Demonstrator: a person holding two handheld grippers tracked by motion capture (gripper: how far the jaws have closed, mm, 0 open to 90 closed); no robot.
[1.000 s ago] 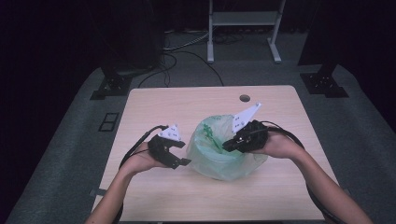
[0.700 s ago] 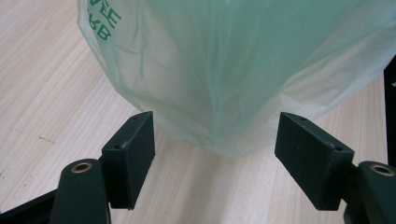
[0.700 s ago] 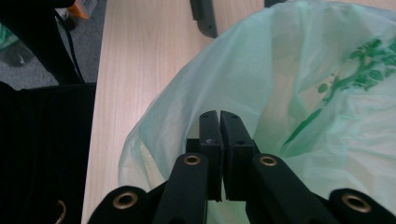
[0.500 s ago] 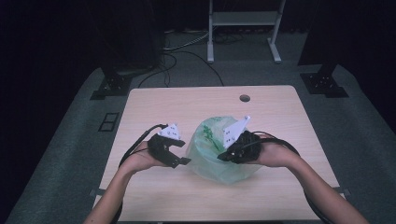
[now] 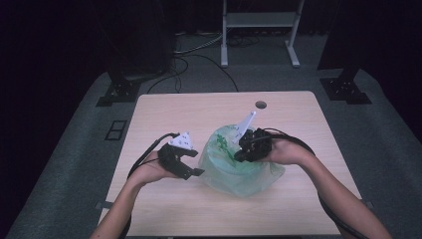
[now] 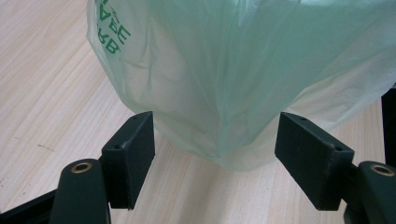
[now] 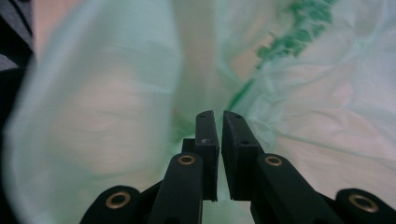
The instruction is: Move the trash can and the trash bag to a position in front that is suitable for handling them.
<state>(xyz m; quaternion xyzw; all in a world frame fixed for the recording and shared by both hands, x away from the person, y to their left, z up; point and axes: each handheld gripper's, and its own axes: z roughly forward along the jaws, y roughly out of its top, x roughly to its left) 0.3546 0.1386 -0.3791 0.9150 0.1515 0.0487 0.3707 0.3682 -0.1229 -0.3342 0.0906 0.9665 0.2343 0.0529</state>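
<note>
Left tool [image 6: 217, 163] gapes at green bag [image 6: 243, 70] on table [image 5: 199, 107].

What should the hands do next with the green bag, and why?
Probably ease the left tool forward and close it on the plastic bag. Its jaws stand open with the bag's lower corner between them, not pinched. The right tool is nearly shut among the bag's folds, though a grip isn't clear, so a second hold would likely steady the bag on the table.

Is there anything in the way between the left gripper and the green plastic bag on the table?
Nothing visible. The left gripper has its jaws open right at the edge of the green plastic bag, with bare table beneath and no other object between them.
</note>
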